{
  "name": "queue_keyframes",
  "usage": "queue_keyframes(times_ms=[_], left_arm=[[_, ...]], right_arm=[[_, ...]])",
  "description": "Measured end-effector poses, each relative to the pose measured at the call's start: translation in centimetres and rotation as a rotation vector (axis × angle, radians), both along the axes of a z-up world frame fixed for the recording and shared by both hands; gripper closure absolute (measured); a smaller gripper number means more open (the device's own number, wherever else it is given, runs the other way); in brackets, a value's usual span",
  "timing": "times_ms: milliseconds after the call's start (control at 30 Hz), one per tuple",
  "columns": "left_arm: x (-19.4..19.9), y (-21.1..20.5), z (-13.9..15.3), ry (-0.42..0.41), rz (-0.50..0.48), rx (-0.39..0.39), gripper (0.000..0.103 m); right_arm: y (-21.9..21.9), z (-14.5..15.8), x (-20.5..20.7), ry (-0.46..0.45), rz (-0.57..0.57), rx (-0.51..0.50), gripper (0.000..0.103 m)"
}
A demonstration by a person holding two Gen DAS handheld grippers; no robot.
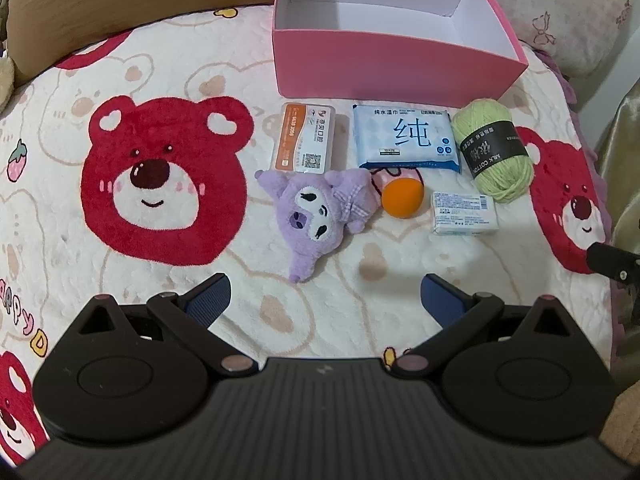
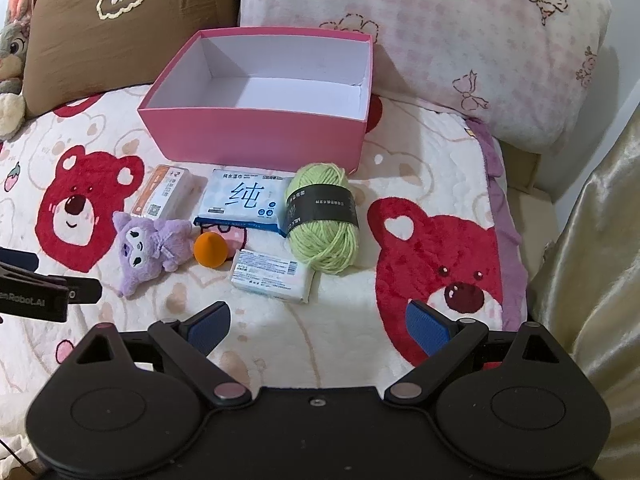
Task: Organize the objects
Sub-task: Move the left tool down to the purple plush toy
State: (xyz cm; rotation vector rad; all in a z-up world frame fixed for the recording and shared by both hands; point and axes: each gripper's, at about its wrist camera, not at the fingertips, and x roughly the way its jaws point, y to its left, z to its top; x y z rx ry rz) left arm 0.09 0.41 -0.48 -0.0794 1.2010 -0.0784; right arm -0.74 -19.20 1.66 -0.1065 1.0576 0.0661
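An empty pink box [image 1: 384, 60] [image 2: 256, 136] stands at the back of the bear-print blanket. In front of it lie an orange-and-white flat case [image 1: 304, 142] [image 2: 162, 192], a blue wet-wipes pack [image 1: 406, 140] [image 2: 242, 202] and a green yarn ball [image 1: 494, 150] [image 2: 322, 218]. Nearer lie a purple plush toy [image 1: 320, 210] [image 2: 150, 244], an orange ball [image 1: 402, 198] [image 2: 210, 250] and a small white packet [image 1: 464, 214] [image 2: 272, 276]. My left gripper [image 1: 326, 300] hangs open just short of the plush and ball. My right gripper [image 2: 318, 326] is open near the white packet.
A brown cushion [image 2: 120, 28] and a pink patterned pillow [image 2: 460, 40] lean behind the box. A grey plush rabbit [image 2: 12, 60] sits at far left. Gold fabric [image 2: 592, 260] hangs beyond the blanket's right edge. The left gripper's side [image 2: 36, 292] shows at left in the right wrist view.
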Motion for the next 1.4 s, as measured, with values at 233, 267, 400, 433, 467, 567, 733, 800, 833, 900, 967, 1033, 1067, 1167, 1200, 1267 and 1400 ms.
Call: queue_keyframes(times_ms=[233,267,400,433,467,567,733,800,833,900,967,1033,1067,1167,1200,1267,1400], left_arm=[[-0.2,1.9,1.4,-0.020,0.013,-0.035,0.003],[-0.3,2.4,1.6,-0.026,0.029,-0.057,0.003],[-0.3,3.4,1.8,-0.078,0.049,-0.030,0.003],[-0.3,3.5,1.7,-0.086,0.046,-0.031,0.003],[-0.3,3.6,1.5,-0.094,0.045,-0.040,0.003],[-0.4,3.8,0.6,-0.124,0.062,-0.074,0.003],[-0.2,3.8,-0.8,-0.158,0.033,-0.119,0.003],[0.0,3.9,-1.2,-0.187,0.031,-0.127,0.003],[0.1,3.9,-1.4,-0.197,0.032,-0.113,0.003],[0.5,4.0,-2.0,-0.205,0.028,-0.103,0.003],[0.7,4.4,-3.0,-0.210,0.017,-0.124,0.003],[0.7,5.1,-4.6,-0.199,0.027,-0.152,0.003],[0.7,5.5,-5.3,-0.194,0.034,-0.169,0.003],[1.0,6.3,-7.4,-0.190,0.048,-0.236,0.008],[1.1,6.4,-7.8,-0.199,0.046,-0.254,0.011],[1.1,6.3,-8.1,-0.229,0.037,-0.243,0.014],[1.4,6.4,-8.3,-0.272,0.015,-0.230,0.016]], right_arm=[[2.0,1.8,-0.9,-0.132,0.144,0.021,0.006],[2.7,1.8,-1.1,-0.151,0.187,0.006,0.006],[4.9,-0.3,-1.9,-0.182,0.379,-0.062,0.007],[5.5,-1.2,-2.0,-0.168,0.429,-0.076,0.007],[5.8,-1.8,-2.0,-0.162,0.463,-0.073,0.007],[6.2,-3.0,-2.1,-0.188,0.515,0.021,0.007],[7.8,-4.8,-1.5,-0.209,0.615,0.101,0.007],[8.4,-5.7,-1.0,-0.179,0.657,0.122,0.007],[8.7,-6.1,-0.9,-0.174,0.669,0.137,0.007],[9.3,-7.1,-0.4,-0.153,0.672,0.157,0.007],[9.7,-8.3,0.2,-0.121,0.659,0.182,0.007],[10.2,-9.8,0.5,-0.120,0.626,0.200,0.007],[10.5,-10.7,0.7,-0.110,0.593,0.204,0.007],[11.5,-12.7,1.0,-0.065,0.586,0.204,0.009],[11.8,-13.0,1.0,-0.085,0.596,0.186,0.009],[12.3,-13.6,1.0,-0.136,0.606,0.147,0.007],[12.8,-14.9,2.0,-0.153,0.588,0.159,0.007]])
